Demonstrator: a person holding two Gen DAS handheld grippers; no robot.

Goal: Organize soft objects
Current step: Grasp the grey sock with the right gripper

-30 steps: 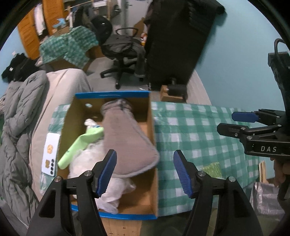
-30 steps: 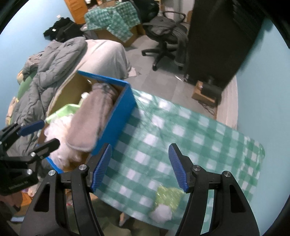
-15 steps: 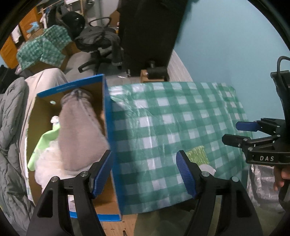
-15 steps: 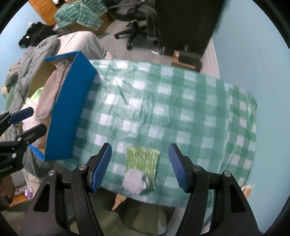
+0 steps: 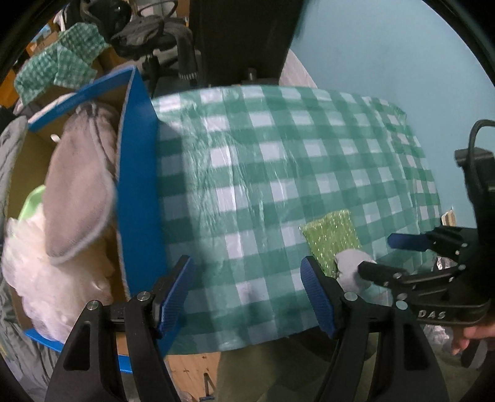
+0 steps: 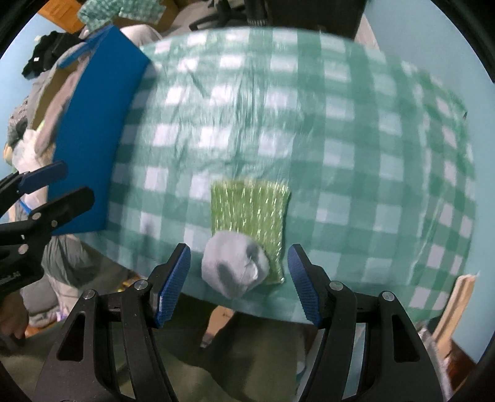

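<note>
A balled grey sock [image 6: 235,269] lies on a glittery green sponge cloth [image 6: 247,207] near the front edge of the checked table [image 6: 340,123]. My right gripper [image 6: 238,256] hangs open just above them, the sock between its fingers but clear of both pads. My left gripper [image 5: 246,272] is open over bare tablecloth, beside the blue box [image 5: 139,185]. The box holds a grey plush piece [image 5: 80,191], white fluffy stuff [image 5: 37,278] and a light green item [image 5: 31,201]. In the left wrist view, sock [image 5: 349,269], sponge cloth [image 5: 332,238] and right gripper [image 5: 402,256] sit at the right.
The blue box [image 6: 92,139] stands off the table's left edge. A dark cabinet [image 5: 241,37] and an office chair [image 5: 154,27] stand behind the table, against a turquoise wall [image 5: 386,46]. A person's olive trousers [image 6: 247,355] are below the front edge.
Both grippers have moved right, away from the box, and sunk toward the table. The sock and sponge cloth now sit between the right fingers. Both stayed open.
</note>
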